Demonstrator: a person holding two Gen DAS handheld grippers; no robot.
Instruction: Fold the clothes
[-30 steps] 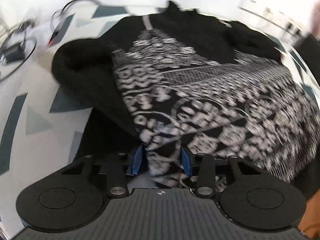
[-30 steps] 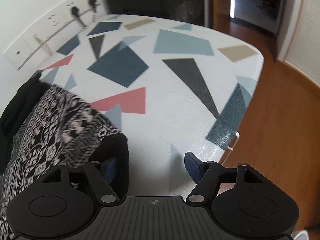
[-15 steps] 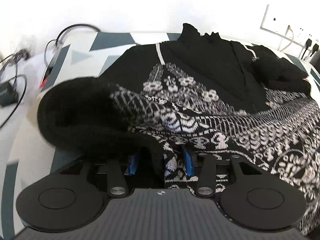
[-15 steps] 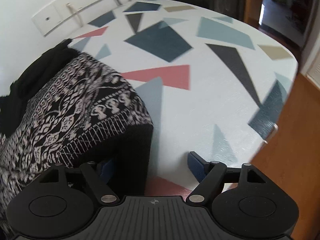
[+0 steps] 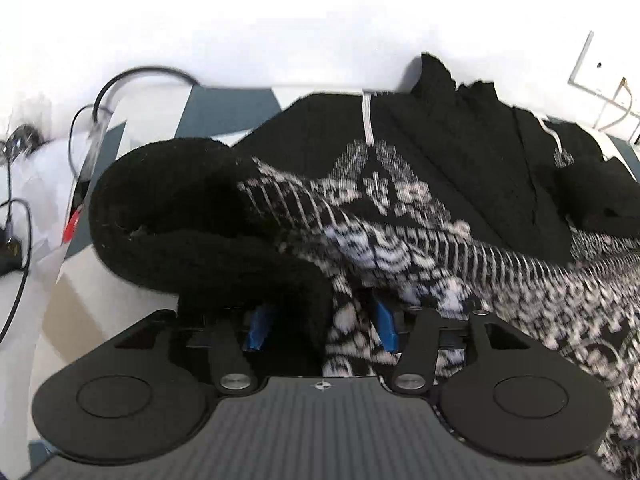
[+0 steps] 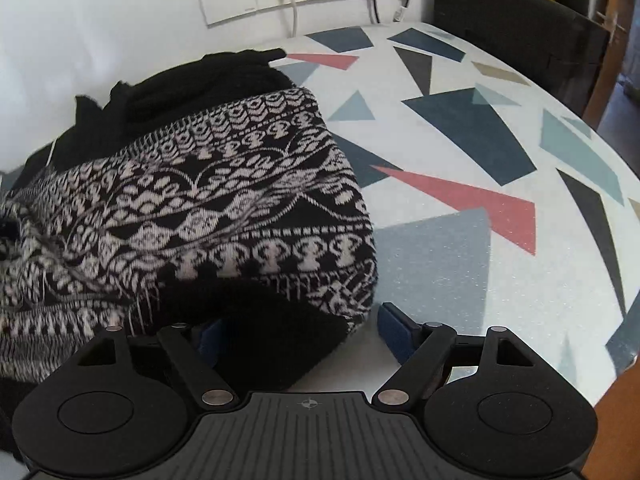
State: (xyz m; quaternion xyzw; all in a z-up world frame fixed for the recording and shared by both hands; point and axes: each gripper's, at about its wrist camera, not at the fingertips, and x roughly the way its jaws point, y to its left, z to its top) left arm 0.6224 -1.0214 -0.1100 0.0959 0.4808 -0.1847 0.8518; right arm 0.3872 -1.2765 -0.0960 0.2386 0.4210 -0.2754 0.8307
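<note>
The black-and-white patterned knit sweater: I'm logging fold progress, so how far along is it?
Done: the black-and-white patterned knit sweater has its hem brought over onto its black upper part.
In hand: the left gripper has just been opening with cloth between its fingers; the right gripper stands open around the black hem edge.
Left: letting go and further folds; the black sleeve looks bunched.

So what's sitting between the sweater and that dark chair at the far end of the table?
Nothing: in the right wrist view the tabletop between the patterned sweater and the dark chair is bare, just printed coloured shapes.
</note>
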